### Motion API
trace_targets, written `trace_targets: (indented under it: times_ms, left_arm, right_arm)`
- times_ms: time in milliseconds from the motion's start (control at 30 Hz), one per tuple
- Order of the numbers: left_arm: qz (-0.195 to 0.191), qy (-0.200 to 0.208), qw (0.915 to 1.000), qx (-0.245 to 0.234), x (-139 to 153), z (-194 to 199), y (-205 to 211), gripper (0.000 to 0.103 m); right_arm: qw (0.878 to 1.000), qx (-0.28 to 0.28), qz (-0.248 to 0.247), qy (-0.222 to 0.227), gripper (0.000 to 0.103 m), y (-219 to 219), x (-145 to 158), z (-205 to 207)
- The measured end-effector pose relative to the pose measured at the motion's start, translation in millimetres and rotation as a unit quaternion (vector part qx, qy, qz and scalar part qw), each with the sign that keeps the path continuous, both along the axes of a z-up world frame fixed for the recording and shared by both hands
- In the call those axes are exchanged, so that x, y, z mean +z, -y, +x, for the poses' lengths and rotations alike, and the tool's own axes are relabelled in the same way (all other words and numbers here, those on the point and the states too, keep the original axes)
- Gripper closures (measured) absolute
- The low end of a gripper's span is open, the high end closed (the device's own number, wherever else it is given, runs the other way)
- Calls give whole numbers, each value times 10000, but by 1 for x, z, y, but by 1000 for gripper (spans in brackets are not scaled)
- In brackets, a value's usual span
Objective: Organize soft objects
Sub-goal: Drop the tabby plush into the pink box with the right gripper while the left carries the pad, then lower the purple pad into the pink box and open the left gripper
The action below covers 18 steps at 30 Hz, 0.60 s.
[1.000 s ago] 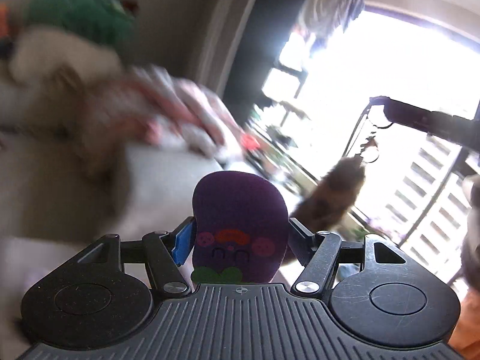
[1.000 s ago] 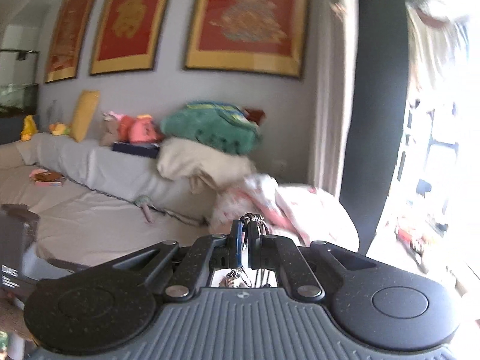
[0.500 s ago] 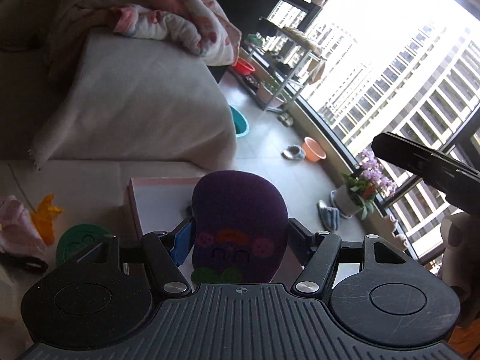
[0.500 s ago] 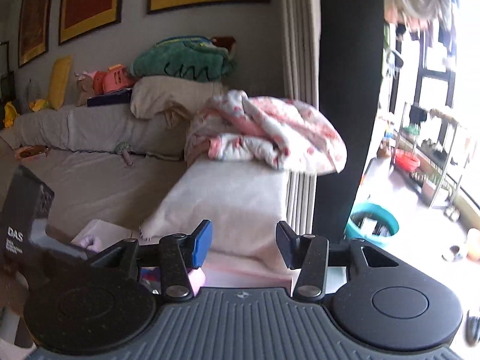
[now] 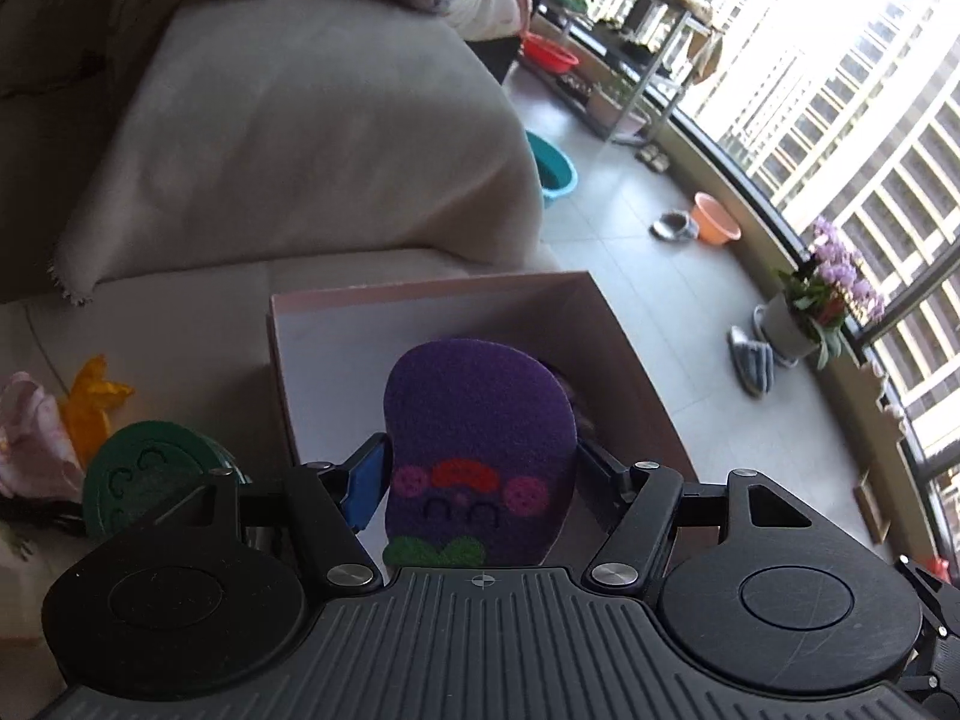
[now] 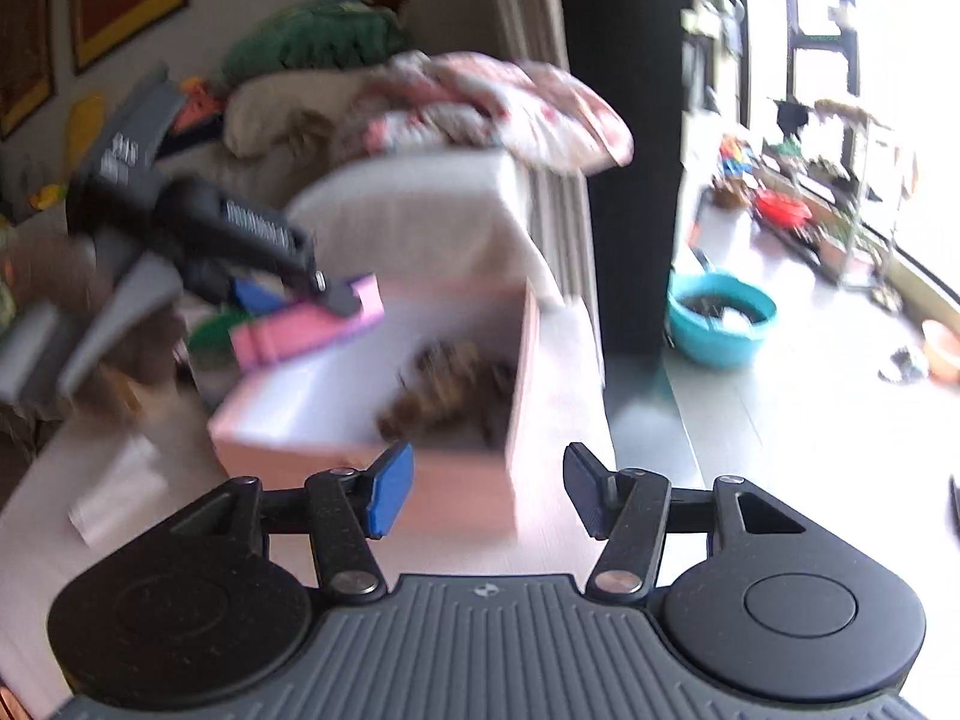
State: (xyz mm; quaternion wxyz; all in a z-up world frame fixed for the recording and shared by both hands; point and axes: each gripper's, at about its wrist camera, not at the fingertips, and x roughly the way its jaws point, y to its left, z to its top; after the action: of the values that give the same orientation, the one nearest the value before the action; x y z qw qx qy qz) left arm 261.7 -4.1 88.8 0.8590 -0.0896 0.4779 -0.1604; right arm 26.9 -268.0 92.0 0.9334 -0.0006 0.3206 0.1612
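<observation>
The left claw (image 5: 480, 474) is clamped on a flat purple felt pad with a stitched smiling face (image 5: 480, 438), holding it upright between its jaws. Directly ahead of and below that claw stands the open pink cardboard box (image 5: 624, 330), so the pad hangs over the box's near part but has not been let go.

The right claw (image 6: 486, 489) has its jaws spread wide with nothing between them. Ahead of it, in the right wrist view, lies the same pink box (image 6: 522, 360), and in its far right corner sits a brown furry soft thing (image 6: 450, 390), blurred too much to name further. That one item looks already stowed.

Left of the left claw, outside the box, more things wait on the pale surface (image 5: 180, 324): a round dark green felt pad with a face (image 5: 144, 474), a yellow-orange crumpled soft piece (image 5: 93, 408) beyond it, and a pale pink plush or cloth thing (image 5: 27, 432) at the far left edge.

My judgement is that the sorting is partly done: one item in the box, a second poised above it, and at least three left outside. The nearest remaining step seems to be lowering and releasing the purple pad, after which the empty right claw is free to fetch another.
</observation>
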Motion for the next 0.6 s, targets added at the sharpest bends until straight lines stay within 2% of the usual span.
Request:
trace_targets:
  times_ms: [100,167,233,300,333,367,433,467,533,600]
  left_arm:
    - [665,-59,9970,-395,-2,-18,20,33]
    - [797,48,9951,-585,-1,-21,29,32]
    - [1072,346,9909,-734,5,-23,39,33]
    - [1137,492,9883,-894,11,-27,44,31]
    - [1273,532,9864,-897,13,-28,46,34]
    - [1092,419,9886,-952,14,-27,45,34]
    - [79,-170,9968,-779,11,-17,31,33]
    - [-179,-348,9977,-553,11,-13,23,35]
    - [-314,-462,9982,-225,10,-9,13,36]
    - [16,-297,9994,-174,13,-10,12,36]
  right_arm:
    - [9991,-274,76,-320,47,12,-19,-6]
    - [9983,-396,171,-399,47,19,-25,-9]
    - [9978,-438,244,-427,47,22,-28,-11]
    - [9977,-452,268,-425,47,24,-29,-14]
    - [9977,-453,262,-425,47,23,-30,-15]
    - [9978,-447,245,-419,47,22,-31,-16]
    - [9979,-440,217,-419,47,17,-29,-13]
    - [9979,-442,208,-424,47,16,-31,-13]
    - [9979,-430,201,-438,47,15,-32,-13]
    - [9980,-408,184,-447,47,14,-33,-13]
